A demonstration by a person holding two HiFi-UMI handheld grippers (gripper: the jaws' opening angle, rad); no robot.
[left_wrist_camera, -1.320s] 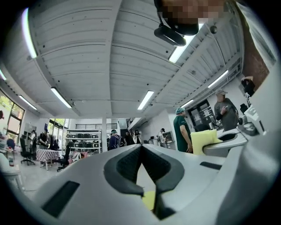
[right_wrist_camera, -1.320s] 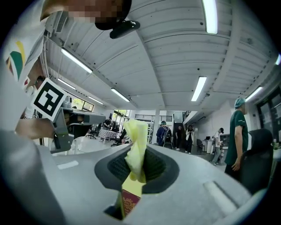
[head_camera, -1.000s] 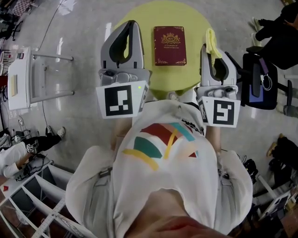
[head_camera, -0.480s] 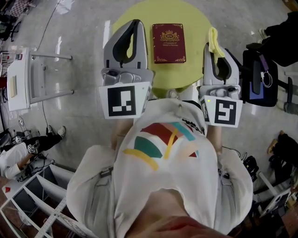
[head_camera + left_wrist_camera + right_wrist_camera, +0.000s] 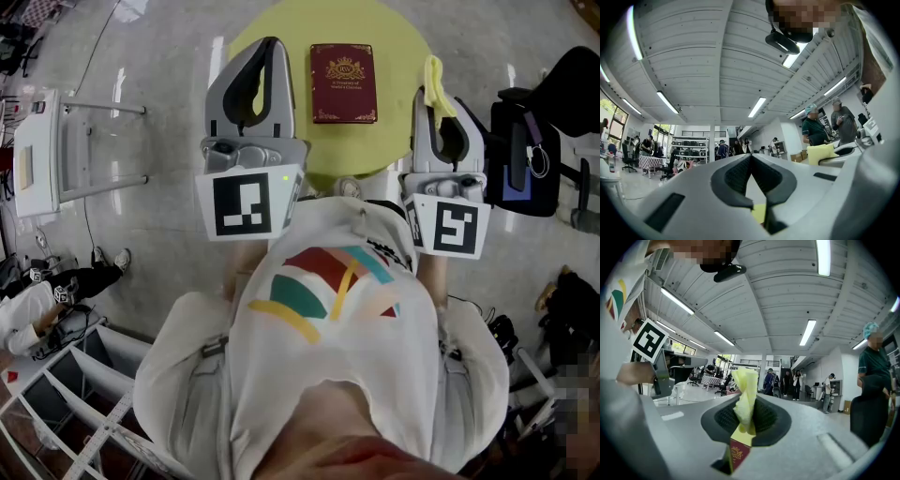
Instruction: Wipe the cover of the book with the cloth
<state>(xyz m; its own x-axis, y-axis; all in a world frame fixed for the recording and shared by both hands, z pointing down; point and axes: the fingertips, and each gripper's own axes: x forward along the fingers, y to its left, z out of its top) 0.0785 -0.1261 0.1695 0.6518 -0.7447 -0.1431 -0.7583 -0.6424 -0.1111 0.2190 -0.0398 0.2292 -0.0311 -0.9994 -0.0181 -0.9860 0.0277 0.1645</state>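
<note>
A dark red book (image 5: 343, 82) with gold print lies shut on the round yellow-green table (image 5: 394, 141), at its middle. My right gripper (image 5: 434, 92) hovers at the table's right edge, shut on a yellow cloth (image 5: 433, 80) that sticks up out of its jaws. In the right gripper view the cloth (image 5: 746, 394) stands pinched in the gripper (image 5: 746, 401), and the book (image 5: 738, 453) shows low through the gap. My left gripper (image 5: 270, 47) is held left of the book, shut with nothing in it; its tips (image 5: 751, 157) meet in the left gripper view.
A white stand (image 5: 42, 155) is on the floor at the left. A black chair with a bag (image 5: 525, 159) stands right of the table. White shelving (image 5: 84, 394) sits at the lower left. People (image 5: 814, 131) stand in the room beyond.
Both grippers keep their places beside the book, the cloth still held in the right one. Only the head view has shifted slightly.
</note>
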